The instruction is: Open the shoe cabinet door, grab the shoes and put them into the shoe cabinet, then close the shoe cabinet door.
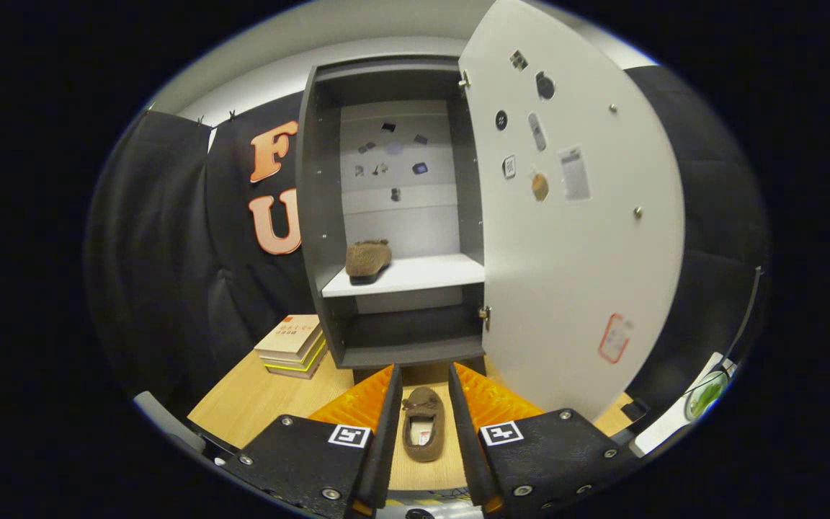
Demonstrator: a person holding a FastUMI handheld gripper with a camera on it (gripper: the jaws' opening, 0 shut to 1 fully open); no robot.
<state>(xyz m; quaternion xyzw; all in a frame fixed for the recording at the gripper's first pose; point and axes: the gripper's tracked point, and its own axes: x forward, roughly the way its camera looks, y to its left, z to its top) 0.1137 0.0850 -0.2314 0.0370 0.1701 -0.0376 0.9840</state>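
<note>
Gripper (424,393): fingers spread apart, one on each side of a shoe, neither visibly pressing on it; whether they touch its sides cannot be told.
Slipper on table (422,432): brown moccasin-style shoe, opening up, toe toward the cabinet, lying on the wooden table between the fingers, near the table's front edge.
Table (256,404): light wood top carrying cabinet, books and the shoe.
Shoe cabinet (321,216): dark grey, upright at the table's back, just beyond the fingertips.
Cabinet door (573,238): pale, hinged on the right, swung wide open, with small stickers on its inner face.
Shelf (422,274): white board midway up inside.
Second slipper (367,259): matching brown shoe on the shelf's left end.
Books (292,344): small stack left of the cabinet's base, near the table's left edge.
</note>
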